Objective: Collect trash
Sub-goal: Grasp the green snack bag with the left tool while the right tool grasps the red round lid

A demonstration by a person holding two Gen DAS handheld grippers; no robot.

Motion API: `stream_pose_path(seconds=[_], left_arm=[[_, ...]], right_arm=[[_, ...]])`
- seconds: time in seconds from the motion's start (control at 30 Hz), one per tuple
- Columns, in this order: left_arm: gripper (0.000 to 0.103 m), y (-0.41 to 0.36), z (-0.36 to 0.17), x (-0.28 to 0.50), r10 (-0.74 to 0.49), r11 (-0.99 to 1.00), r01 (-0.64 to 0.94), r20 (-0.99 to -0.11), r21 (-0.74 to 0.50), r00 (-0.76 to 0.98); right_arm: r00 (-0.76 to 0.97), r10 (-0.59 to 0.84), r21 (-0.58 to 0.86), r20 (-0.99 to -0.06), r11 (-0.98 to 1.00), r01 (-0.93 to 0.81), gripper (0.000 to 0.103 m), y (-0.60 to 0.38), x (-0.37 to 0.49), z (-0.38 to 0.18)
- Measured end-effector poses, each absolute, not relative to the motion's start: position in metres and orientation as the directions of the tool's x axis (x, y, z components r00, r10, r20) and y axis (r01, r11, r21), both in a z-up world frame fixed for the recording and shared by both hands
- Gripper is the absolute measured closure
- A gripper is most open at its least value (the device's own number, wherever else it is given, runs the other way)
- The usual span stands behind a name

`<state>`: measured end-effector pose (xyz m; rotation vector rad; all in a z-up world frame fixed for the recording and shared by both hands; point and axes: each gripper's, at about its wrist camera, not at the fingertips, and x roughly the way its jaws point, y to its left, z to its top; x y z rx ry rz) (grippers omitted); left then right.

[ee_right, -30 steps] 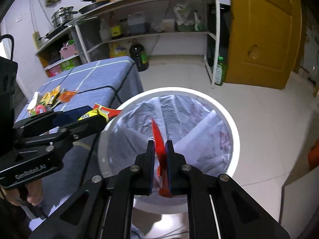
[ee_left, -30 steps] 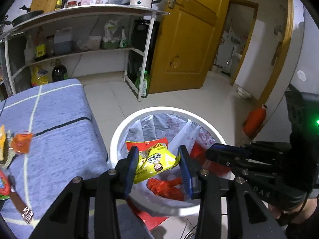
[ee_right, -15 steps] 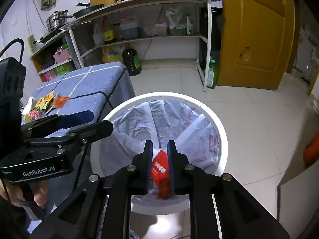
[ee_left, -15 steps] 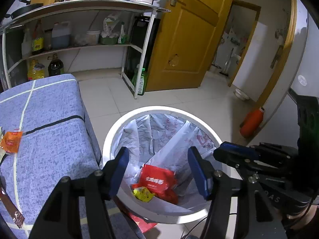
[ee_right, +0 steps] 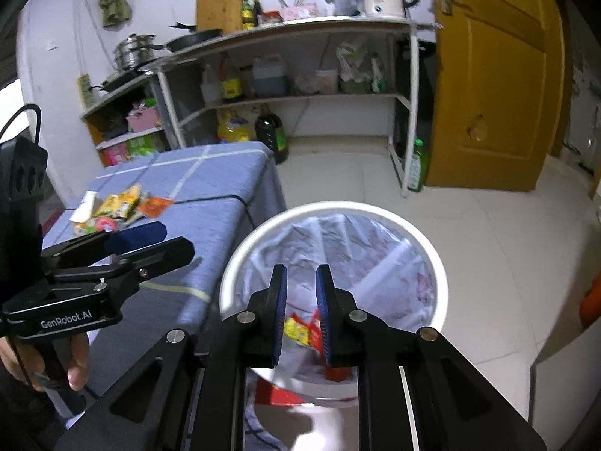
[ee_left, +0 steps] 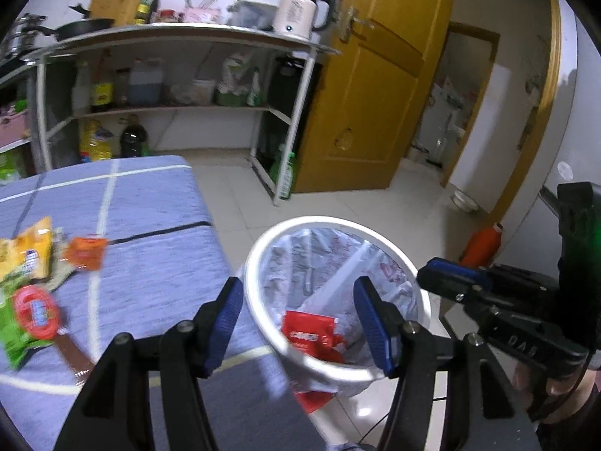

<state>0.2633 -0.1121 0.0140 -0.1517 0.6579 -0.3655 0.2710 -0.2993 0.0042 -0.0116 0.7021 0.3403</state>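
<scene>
Left wrist view: the left claw (ee_left: 296, 315) stands wide apart with nothing between its blue pads, above the near rim of the white trash bin (ee_left: 259, 259), which stands on the floor against the desk (ee_left: 157, 263). Its jaws have just been opening. Inside the bin's plastic liner lies a red wrapper (ee_left: 308, 330). On the blue checked cloth of the desk lie an orange sachet (ee_left: 85, 252), a yellow snack packet (ee_left: 26, 251) and a red-ringed wrapper (ee_left: 35, 312). Right wrist view: the right claw (ee_right: 301, 300) hovers over the bin, its pads parted by a narrow gap and holding nothing, having just been opening; a yellow packet (ee_right: 296, 329) lies in the bin below it.
</scene>
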Motion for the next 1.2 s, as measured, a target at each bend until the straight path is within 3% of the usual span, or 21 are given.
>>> stream_pose_path(seconds=[0.5,0.53,0.63,0.67,1.2], left_arm=[[0.040,0.015,0.024,0.202,-0.160,0.979,0.062,-0.554,-0.192,0.817],[0.040,0.023,0.022,0.200,-0.143,0.981,0.045,-0.558,-0.187,0.818],[0.040,0.051,0.016,0.196,-0.107,0.983,-0.001,-0.572,-0.185,0.813],[0.040,0.057,0.013,0.196,-0.099,0.982,-0.015,-0.578,-0.188,0.810],[0.040,0.105,-0.023,0.253,-0.090,0.966,-0.093,-0.650,-0.242,0.754]], right_arm=[[0.601,0.506,0.144,-0.619,0.825,-0.546,0.086,-0.192,0.250,0.012],[0.593,0.515,0.149,-0.619,0.819,-0.555,0.083,-0.187,0.250,0.012],[0.572,0.537,0.157,-0.620,0.799,-0.580,0.058,-0.168,0.252,0.012],[0.564,0.543,0.158,-0.622,0.792,-0.589,0.057,-0.160,0.253,0.012],[0.486,0.554,0.142,-0.676,0.745,-0.652,0.057,-0.102,0.283,-0.008]])
